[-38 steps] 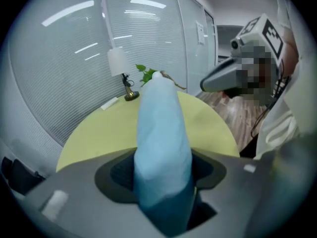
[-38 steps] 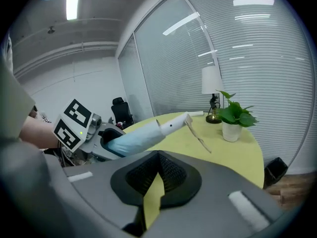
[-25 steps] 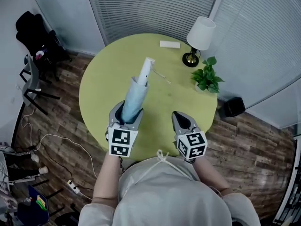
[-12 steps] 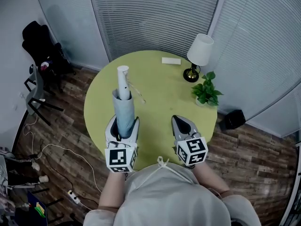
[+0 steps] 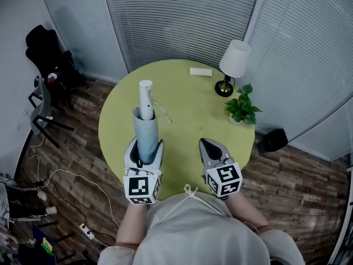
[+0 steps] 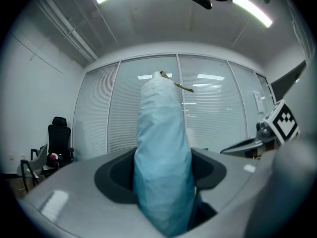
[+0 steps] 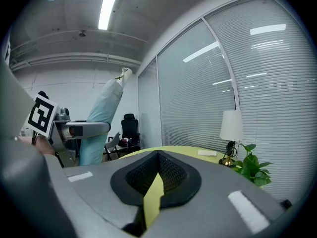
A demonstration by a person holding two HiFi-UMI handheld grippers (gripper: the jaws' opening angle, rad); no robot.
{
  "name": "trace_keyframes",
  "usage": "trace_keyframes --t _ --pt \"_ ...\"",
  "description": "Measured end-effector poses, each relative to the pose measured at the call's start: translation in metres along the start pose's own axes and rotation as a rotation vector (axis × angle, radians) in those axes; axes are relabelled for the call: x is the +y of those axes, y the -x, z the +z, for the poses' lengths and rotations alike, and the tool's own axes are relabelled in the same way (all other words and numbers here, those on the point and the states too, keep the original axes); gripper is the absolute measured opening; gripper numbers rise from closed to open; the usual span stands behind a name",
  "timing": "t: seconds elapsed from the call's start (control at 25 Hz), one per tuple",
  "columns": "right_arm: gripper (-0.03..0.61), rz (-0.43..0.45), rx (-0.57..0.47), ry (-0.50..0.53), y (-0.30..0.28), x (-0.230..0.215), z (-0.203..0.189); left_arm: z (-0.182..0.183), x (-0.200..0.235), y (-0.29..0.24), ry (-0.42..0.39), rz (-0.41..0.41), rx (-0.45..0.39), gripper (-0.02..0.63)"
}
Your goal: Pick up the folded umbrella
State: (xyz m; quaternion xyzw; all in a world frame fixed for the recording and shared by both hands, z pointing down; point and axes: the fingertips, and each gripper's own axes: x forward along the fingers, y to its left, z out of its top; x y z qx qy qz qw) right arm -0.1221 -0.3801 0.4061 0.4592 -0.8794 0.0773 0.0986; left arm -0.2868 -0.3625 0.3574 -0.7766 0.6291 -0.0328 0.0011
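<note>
The folded umbrella (image 5: 146, 130) is light blue with a white handle (image 5: 145, 94) at its far end. It is lifted off the round yellow-green table (image 5: 187, 112) and points away from me over the table's left part. My left gripper (image 5: 144, 144) is shut on its near end, and the blue fabric (image 6: 162, 157) fills the gap between the jaws. My right gripper (image 5: 206, 143) hovers over the table's near edge, shut with nothing in it. In the right gripper view the umbrella (image 7: 102, 117) rises at the left.
At the table's far right stand a white-shaded lamp (image 5: 233, 58) and a small green plant (image 5: 242, 100). A flat white box (image 5: 201, 71) lies near the far edge. Black chairs (image 5: 47, 48) stand on the wooden floor at left. Blinds close the back.
Over the last second both grippers rose a little. The umbrella swung from leaning right to pointing straight away. In the last half second almost nothing moved.
</note>
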Motion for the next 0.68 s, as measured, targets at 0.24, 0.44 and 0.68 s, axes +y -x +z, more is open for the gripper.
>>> trace_keyframes --t 0.24,0.44,0.68 --pt "0.000 -0.006 0.005 -0.005 0.0015 -0.0001 -0.0027 -0.0020 -0.0017 0.0009 -0.001 -0.010 0.003 0.287" --pt "0.000 0.012 0.010 -0.012 -0.0003 0.0054 -0.0023 -0.0025 -0.0006 0.0026 -0.015 -0.021 0.013 0.287" --pt "0.000 0.013 0.023 -0.008 -0.0020 0.0046 -0.0069 -0.0050 0.0003 0.0013 -0.007 -0.017 0.020 0.287"
